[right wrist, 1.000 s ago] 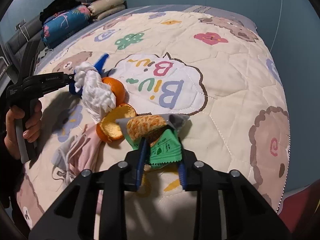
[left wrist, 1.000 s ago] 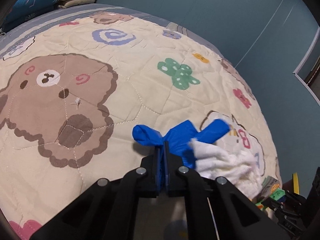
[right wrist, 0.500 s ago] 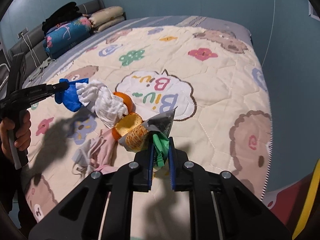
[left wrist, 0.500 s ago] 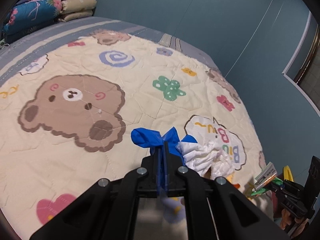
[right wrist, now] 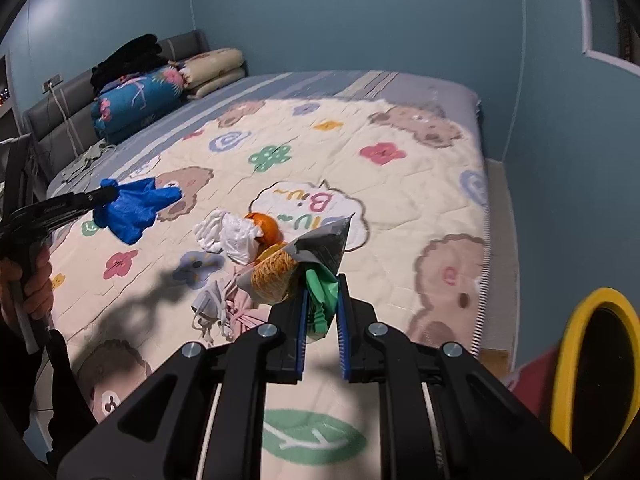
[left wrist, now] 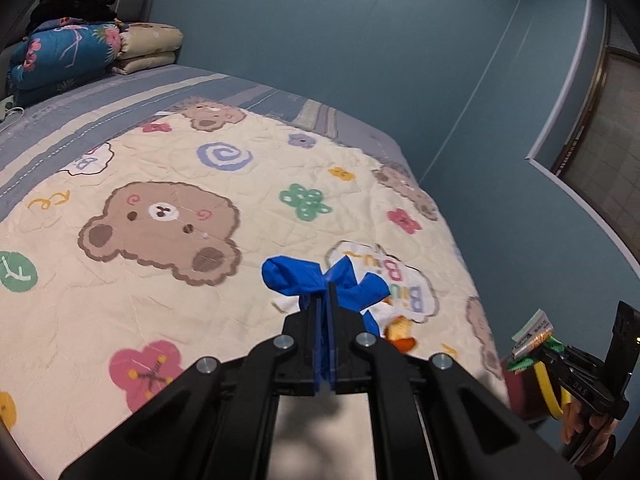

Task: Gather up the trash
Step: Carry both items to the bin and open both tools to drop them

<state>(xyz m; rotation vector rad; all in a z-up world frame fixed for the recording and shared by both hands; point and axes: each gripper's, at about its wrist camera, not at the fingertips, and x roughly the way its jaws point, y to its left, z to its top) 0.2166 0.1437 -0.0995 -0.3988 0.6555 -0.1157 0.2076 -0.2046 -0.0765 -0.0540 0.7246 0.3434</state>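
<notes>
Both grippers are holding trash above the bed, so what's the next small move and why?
Probably swing the right gripper, shut on the green and grey snack wrappers, rightward over the yellow-rimmed bin. The wrappers hang lifted off the cartoon-print quilt, and that bin opening sits close by on its right.

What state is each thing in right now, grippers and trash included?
left gripper: shut on blue glove
blue glove: lifted clear of the quilt
right gripper: shut on snack wrappers
snack wrappers: crumpled, held off the bed
white tissue: crumpled, lying on quilt
orange: on quilt, touching the tissue
pink cloth: bunched on quilt
yellow-rimmed bin: open
</notes>
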